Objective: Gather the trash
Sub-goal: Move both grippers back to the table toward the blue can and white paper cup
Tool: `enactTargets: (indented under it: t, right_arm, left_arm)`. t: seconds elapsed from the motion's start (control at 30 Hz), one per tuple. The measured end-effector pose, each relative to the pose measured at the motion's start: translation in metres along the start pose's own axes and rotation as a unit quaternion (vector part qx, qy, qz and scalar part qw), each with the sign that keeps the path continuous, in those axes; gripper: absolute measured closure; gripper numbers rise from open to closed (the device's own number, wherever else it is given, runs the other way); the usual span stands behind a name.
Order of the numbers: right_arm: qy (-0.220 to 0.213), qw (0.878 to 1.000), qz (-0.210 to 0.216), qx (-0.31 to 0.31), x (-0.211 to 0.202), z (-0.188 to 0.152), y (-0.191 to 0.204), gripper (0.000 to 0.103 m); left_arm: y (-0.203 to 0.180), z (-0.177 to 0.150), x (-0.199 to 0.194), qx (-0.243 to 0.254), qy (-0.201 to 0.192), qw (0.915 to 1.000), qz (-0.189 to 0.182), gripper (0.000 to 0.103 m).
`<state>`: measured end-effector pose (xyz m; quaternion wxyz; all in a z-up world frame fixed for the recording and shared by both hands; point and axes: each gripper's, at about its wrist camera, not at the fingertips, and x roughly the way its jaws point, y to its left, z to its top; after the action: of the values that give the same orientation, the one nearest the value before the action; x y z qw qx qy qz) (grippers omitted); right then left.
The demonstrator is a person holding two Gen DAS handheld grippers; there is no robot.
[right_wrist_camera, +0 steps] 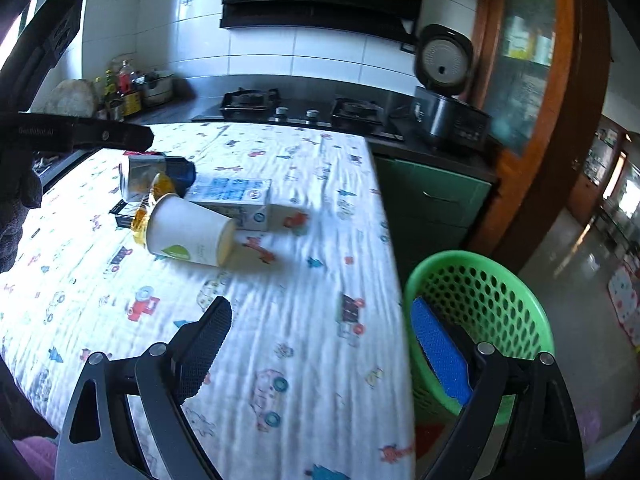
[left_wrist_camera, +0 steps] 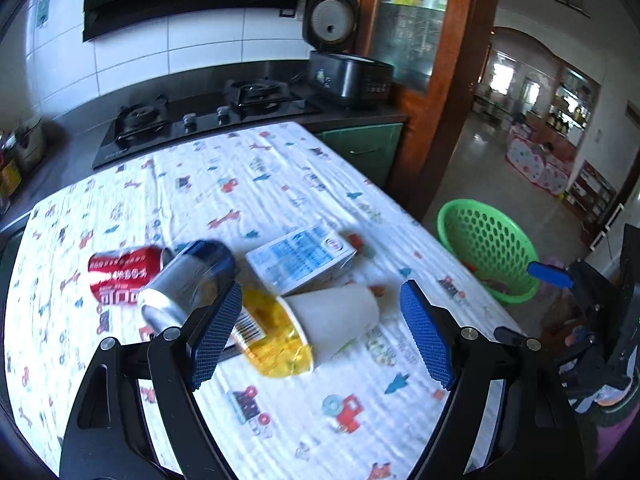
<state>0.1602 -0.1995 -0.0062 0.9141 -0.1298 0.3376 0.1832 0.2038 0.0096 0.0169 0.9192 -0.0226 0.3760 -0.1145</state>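
Left wrist view: our left gripper point(left_wrist_camera: 322, 330) stands wide and empty over the paper cup point(left_wrist_camera: 336, 320), which lies on its side at 6 o'clock of the milk carton point(left_wrist_camera: 300, 260); cans at 9 o'clock. We'd straddle the cup body, not its rim, and squeeze lightly.

Right wrist view: right gripper point(right_wrist_camera: 320, 356) wide, empty, well apart from the trash pile; green basket point(right_wrist_camera: 488, 292) at its 3 o'clock off the table point(right_wrist_camera: 320, 360) edge. We'd keep it clear.

2 wrist views, shared table point(left_wrist_camera: 280, 184)
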Motion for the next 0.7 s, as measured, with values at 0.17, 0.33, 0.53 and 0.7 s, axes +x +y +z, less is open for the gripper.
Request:
enactTargets:
  t: [0.17,0.33,0.53,0.7]
  right_arm:
    - [0.0,1.0,0.014,-0.019,0.01,0.008,0.012,0.015]
    - [0.0,0.999,0.023,-0.022,0.018,0.011,0.014,0.015]
    - [0.003,0.999,0.028,-0.021,0.025,0.009,0.011,0.015]
    - [0.004,0.999,0.032,-0.019,0.027,0.008,0.008,0.015]
  left_arm:
    - [0.018,-0.019,0.006,-0.031,0.018,0.9993,0.011,0.033]
    - [0.035,-0.04,0.021,-0.072,0.044,0.9962,0.023,0.042]
    - [0.044,-0.052,0.038,-0.094,0.068,0.9929,0.026,0.046]
    - [0.042,-0.052,0.045,-0.091,0.074,0.9927,0.029,0.047]
